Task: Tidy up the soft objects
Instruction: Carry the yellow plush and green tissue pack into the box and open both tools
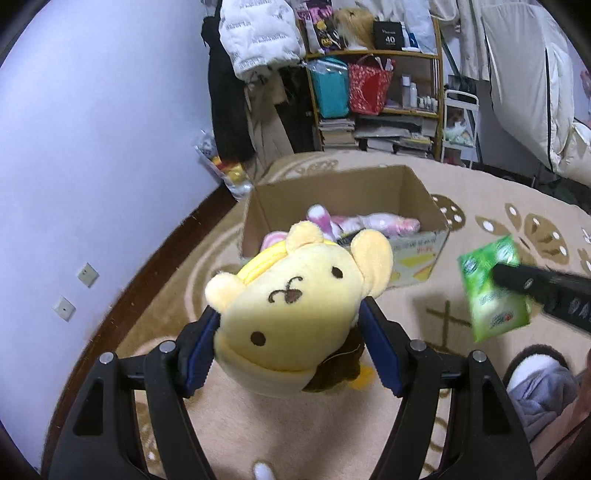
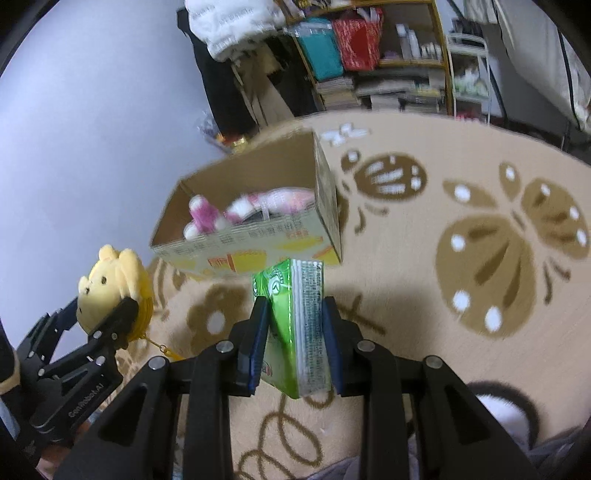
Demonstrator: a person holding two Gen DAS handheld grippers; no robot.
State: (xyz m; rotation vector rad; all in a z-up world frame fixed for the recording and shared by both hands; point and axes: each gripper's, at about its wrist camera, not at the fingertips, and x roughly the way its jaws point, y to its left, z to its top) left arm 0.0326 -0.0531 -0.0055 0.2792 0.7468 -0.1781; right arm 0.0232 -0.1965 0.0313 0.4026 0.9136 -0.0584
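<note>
Yellow plush dog-face toy (image 1: 295, 314) clamped between left tongs (image 1: 291, 347), face toward camera, ears aimed at open cardboard box (image 1: 424, 254). Green tissue pack (image 2: 295, 325) gripped by right tongs (image 2: 295, 343), long axis along fingers, pointing toward box. Both held above beige patterned rug (image 2: 424, 369).

"40" on black box (image 1: 387, 35); "GenRobot.AI" on left gripper (image 2: 99, 317)

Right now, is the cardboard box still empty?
No, a pink and white plush toy already lies inside the cardboard box.
</note>
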